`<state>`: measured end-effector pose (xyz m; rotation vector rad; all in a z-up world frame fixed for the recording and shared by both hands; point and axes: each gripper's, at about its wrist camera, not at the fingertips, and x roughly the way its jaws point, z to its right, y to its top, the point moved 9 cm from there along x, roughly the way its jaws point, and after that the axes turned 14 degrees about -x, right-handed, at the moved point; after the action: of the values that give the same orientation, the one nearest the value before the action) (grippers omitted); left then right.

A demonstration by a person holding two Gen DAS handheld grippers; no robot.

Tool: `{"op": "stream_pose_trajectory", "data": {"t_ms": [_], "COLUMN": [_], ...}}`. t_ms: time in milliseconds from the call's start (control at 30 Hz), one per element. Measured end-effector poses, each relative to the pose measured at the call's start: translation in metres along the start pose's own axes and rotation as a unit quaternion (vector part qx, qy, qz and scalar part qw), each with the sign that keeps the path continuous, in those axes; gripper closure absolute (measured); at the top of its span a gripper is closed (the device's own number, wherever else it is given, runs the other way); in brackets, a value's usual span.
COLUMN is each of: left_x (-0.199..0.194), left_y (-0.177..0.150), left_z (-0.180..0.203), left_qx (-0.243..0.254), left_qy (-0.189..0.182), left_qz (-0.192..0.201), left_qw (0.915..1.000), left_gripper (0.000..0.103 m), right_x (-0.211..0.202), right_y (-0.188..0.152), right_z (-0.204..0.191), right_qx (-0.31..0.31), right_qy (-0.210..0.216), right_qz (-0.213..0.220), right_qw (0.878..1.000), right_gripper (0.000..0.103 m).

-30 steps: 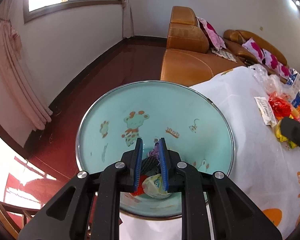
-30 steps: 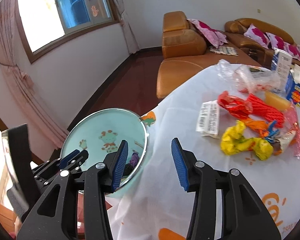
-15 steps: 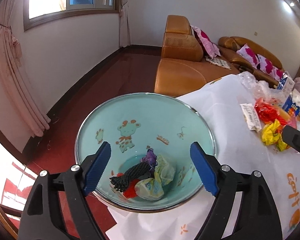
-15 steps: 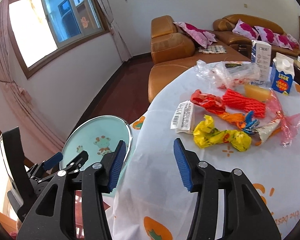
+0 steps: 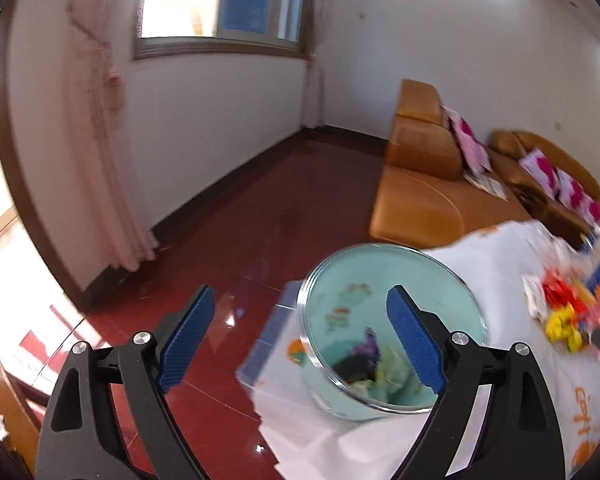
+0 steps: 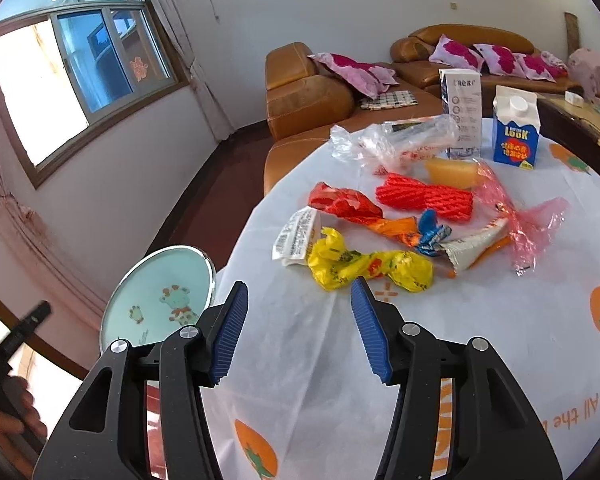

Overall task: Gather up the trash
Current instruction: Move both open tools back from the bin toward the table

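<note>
Reaching for yellow wrapper [image 6: 370,269] | lies crosswise just ahead of right gripper [image 6: 296,330], half-open, empty | left gripper [image 5: 296,340] wide, empty, over bin [image 5: 392,276]

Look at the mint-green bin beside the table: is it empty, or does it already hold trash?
Not empty. Crumpled wrappers lie at the bottom of the bin, dark, purple and pale pieces, blurred.

Left wrist view looks down over the bin [image 5: 392,320] toward the floor (blurred); right wrist view faces the desk [image 6: 440,340] closely. Both share the bin.
</note>
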<state>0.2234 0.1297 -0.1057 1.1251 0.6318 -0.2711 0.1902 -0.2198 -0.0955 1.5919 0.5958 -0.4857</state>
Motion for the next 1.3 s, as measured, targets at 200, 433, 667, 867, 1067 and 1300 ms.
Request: {"op": "stream_pose_trajectory", "data": {"t_ms": [200,433,667,867,1067,1300], "left_x": [0.0,0.009,0.033,0.057,0.082,0.083], "left_y": [-0.006,-0.007,-0.003,0.01,0.018,0.023], "left_z": [-0.013,-0.006,-0.032,-0.039,-0.023,0.006], "left_qx": [-0.01,0.007,-0.019,-0.025,-0.019,-0.007], "left_qy": [0.009,-0.003,0.024,0.044,0.044,0.021], "left_qz": [-0.006,-0.008,-0.016,-0.016,-0.021,-0.018], "left_qw": [0.9999,0.9999,0.9994,0.9986,0.9986,0.9996], "left_gripper": [0.017,0.017,0.017,0.017,0.018,0.018], "right_x": [0.0,-0.009,-0.013,-0.002,0.018,0.022], "right_y": [-0.008,-0.005,-0.008,-0.012,-0.009,-0.013], "right_z": [0.013,0.058,0.128,0.168,0.173,0.189], "right_qx": [0.008,0.005,0.02,0.029,0.024,0.033], "right_qy": [-0.012,-0.066,-0.137,-0.173,-0.166,-0.16], "right_qz": [-0.005,-0.005,-0.023,-0.049,-0.066,-0.078], "right_qw": [1.0,0.998,0.99,0.983,0.984,0.983], "right_gripper": [0.049,0.049,0.049,0.049,0.049,0.049]}}
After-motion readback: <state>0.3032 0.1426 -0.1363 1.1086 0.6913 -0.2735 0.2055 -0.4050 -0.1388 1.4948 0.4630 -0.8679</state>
